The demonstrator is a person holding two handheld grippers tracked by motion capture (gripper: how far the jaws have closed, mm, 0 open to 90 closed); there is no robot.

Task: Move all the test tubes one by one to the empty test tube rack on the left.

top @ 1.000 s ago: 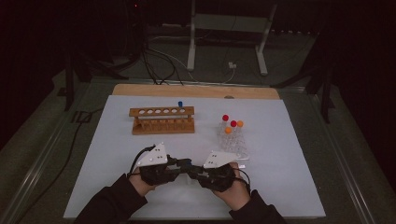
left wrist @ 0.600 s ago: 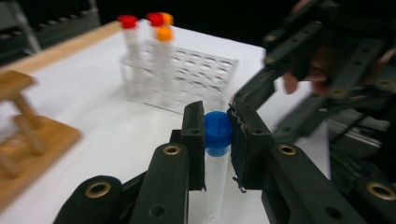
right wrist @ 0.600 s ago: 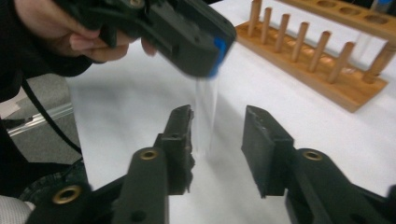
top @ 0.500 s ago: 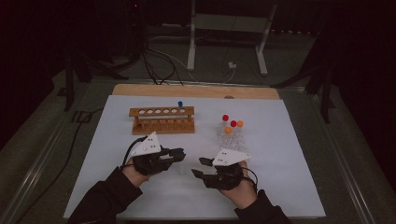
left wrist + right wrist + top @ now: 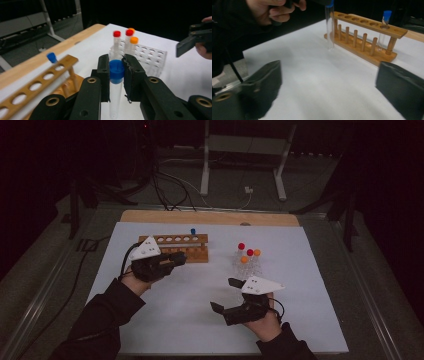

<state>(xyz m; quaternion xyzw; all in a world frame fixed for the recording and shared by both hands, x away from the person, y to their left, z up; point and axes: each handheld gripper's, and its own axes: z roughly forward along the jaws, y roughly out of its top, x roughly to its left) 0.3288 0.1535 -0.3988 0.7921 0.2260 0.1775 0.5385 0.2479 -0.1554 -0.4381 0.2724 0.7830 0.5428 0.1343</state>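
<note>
now left gripper [image 5: 117,72] pinches clear blue-capped tube [image 5: 116,85]; wooden rack [image 5: 37,85] beside

A white sheet [image 5: 200,310] covers the bench [image 5: 210,216], leaving a bare wooden strip at twelve o'clock; on the sheet at about eleven o'clock stands a wooden tube rack [image 5: 182,247] holding one blue-capped tube [image 5: 192,232]; at one o'clock, well apart, a clear plastic rack [image 5: 247,265] holds red- and orange-capped tubes.
</note>
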